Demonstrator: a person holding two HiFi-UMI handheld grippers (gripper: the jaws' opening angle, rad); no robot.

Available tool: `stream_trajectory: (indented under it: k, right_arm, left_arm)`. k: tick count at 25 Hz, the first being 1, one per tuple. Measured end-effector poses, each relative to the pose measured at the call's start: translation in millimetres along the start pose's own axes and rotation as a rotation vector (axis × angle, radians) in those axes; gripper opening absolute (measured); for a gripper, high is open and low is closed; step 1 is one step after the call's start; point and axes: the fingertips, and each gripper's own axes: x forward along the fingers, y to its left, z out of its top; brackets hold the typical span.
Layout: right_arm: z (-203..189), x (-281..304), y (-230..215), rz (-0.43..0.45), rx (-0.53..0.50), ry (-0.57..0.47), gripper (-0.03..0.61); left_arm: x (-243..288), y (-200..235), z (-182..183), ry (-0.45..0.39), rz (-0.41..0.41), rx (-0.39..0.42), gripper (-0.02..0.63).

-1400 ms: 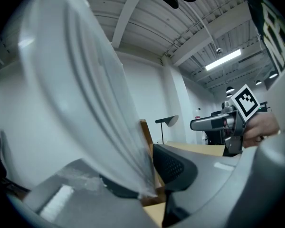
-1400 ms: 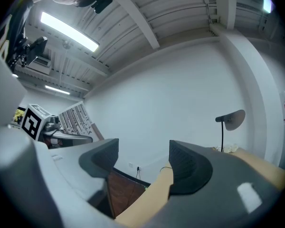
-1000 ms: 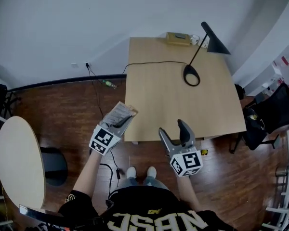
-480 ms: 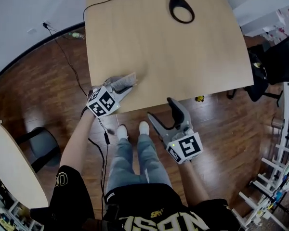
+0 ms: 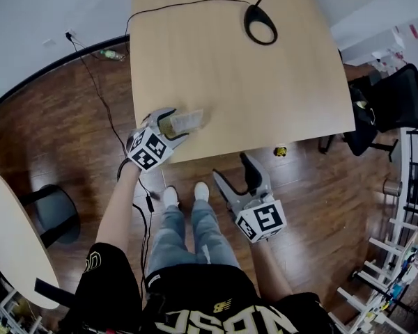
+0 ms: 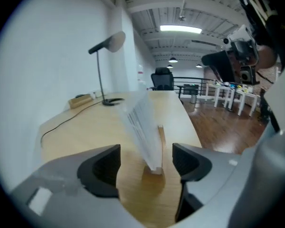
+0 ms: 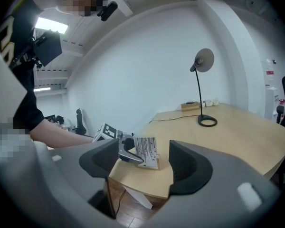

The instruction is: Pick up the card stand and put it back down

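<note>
The card stand [image 5: 187, 121], a small wooden base with a printed white card, stands on the light wood table [image 5: 230, 82] near its front left corner. My left gripper [image 5: 174, 124] surrounds it. In the left gripper view the card [image 6: 143, 129] leans up from the base [image 6: 156, 166] between the jaws, which are opening, with gaps on both sides; the left gripper [image 6: 145, 164] is open. My right gripper [image 5: 237, 177] hangs open over the floor before the table, with nothing in it. The right gripper [image 7: 146, 169] view shows the stand [image 7: 147, 152] past its jaws.
A black desk lamp base [image 5: 260, 24] and its cable [image 5: 174, 7] lie at the table's far side, also the lamp [image 6: 107, 46]. A small box [image 7: 190, 106] sits by the wall. A black chair [image 5: 386, 106] stands right, a round table [image 5: 10, 235] left.
The left gripper carried the stand from in front of the table edge onto the table, set it down and parted its jaws. The right gripper stayed open over the floor.
</note>
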Motion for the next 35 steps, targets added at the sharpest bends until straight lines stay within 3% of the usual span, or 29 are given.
stream_trajectory:
  k: [4, 7, 12, 16, 19, 22, 24, 27, 29, 35]
  right_arm:
    - [38, -26, 39, 0.014, -0.019, -0.059, 0.339]
    - [62, -49, 61, 0.015, -0.074, -0.116, 0.339]
    - [72, -104, 84, -0.002, -0.144, -0.225, 0.339]
    - [74, -133, 106, 0.062, -0.246, -0.294, 0.344]
    - [75, -162, 113, 0.114, -0.252, -0.326, 0.35]
    - [59, -187, 97, 0.082, -0.212, -0.322, 0.35]
    - [47, -201, 94, 0.075, -0.167, -0.315, 0.348]
    - [45, -229, 115, 0.066, -0.271, -0.316, 0.348]
    - [59, -239, 128, 0.045, -0.334, -0.341, 0.348]
    - [66, -248, 128, -0.028, -0.289, -0.314, 0.347]
  left_arm:
    - [-93, 2, 13, -0.107, 0.275, -0.251, 0.356]
    - [-155, -20, 37, -0.236, 0.391, -0.331, 0.345]
    - [-232, -101, 91, -0.396, 0.456, -0.293, 0.345]
    - [-280, -158, 123, -0.436, 0.558, -0.234, 0.345]
    - [-313, -202, 141, -0.463, 0.656, -0.242, 0.345]
    - [-338, -243, 156, -0.515, 0.743, -0.253, 0.33]
    - [-346, -263, 152, -0.483, 0.782, -0.241, 0.328]
    - [-348, -281, 140, -0.404, 0.783, -0.218, 0.339]
    - [-353, -280, 141, -0.424, 0.779, -0.22, 0.341]
    - [-365, -286, 157, -0.481, 0.749, -0.175, 0.34]
